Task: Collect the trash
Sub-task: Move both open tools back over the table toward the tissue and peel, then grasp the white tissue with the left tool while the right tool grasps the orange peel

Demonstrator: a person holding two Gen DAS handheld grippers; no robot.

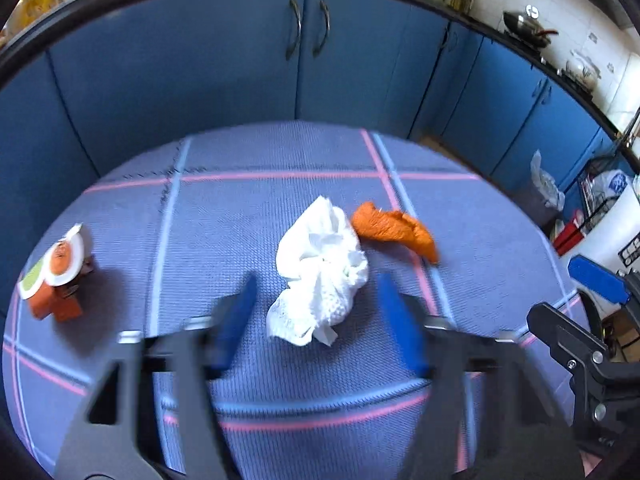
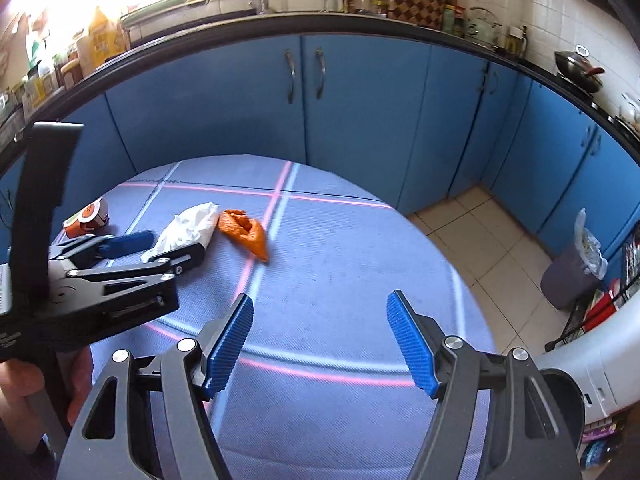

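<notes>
Left wrist view: my left claw [image 1: 316, 312] stood spread around the crumpled white tissue [image 1: 320, 268] on the checked bench [image 1: 248, 216], pads not touching it. The orange wrapper [image 1: 394, 230] lay just beside it, long axis slanting down-right. No label was legible. My right claw [image 2: 320, 344] gaped empty.

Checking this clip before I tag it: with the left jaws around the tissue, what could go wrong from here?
1. The crumpled white tissue lies loose between the left gripper jaws, which do not press it yet; they may catch only a fold and drop it.
2. The orange wrapper lies right against the tissue and could be dragged along.
3. The bin stands on the floor beyond the table; the carry risks a drop.
</notes>
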